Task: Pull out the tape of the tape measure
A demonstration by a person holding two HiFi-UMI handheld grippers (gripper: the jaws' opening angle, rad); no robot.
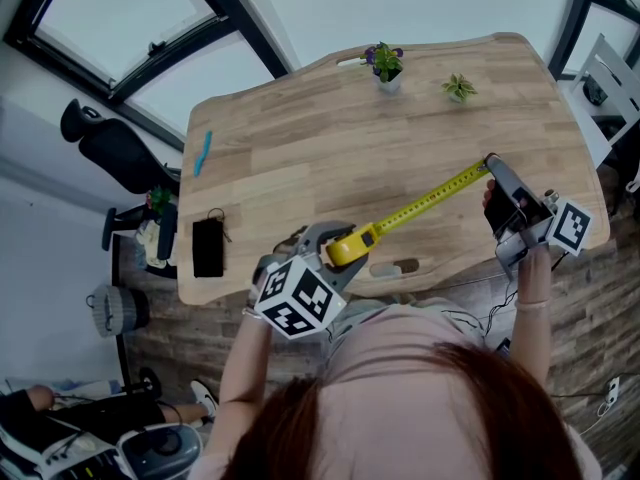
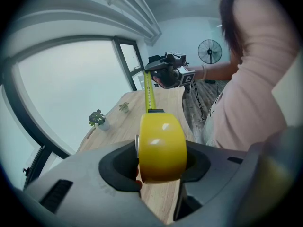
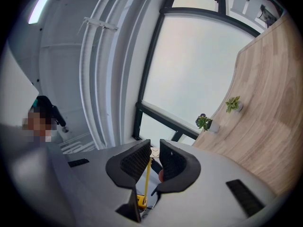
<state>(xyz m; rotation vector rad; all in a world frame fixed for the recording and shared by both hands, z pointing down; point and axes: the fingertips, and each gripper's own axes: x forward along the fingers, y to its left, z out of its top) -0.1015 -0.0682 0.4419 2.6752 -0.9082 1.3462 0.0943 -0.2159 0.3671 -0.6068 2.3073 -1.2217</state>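
- The left hand-held gripper [image 2: 161, 160] is closed on the yellow tape measure [image 1: 346, 248], with its jaws pressed against the two flat sides of the housing, above the near edge of the table [image 1: 300, 138].
- The tape [image 1: 425, 206] is drawn out and stretched taut above the table, slanting from the housing to the right and far.
- The right hand-held gripper [image 3: 152, 151] is closed on the end of the tape, which is seen edge-on between the pads, by the table's right edge.
- Two potted plants [image 1: 385, 65] are noted at the far edge, well apart from the tape measure.
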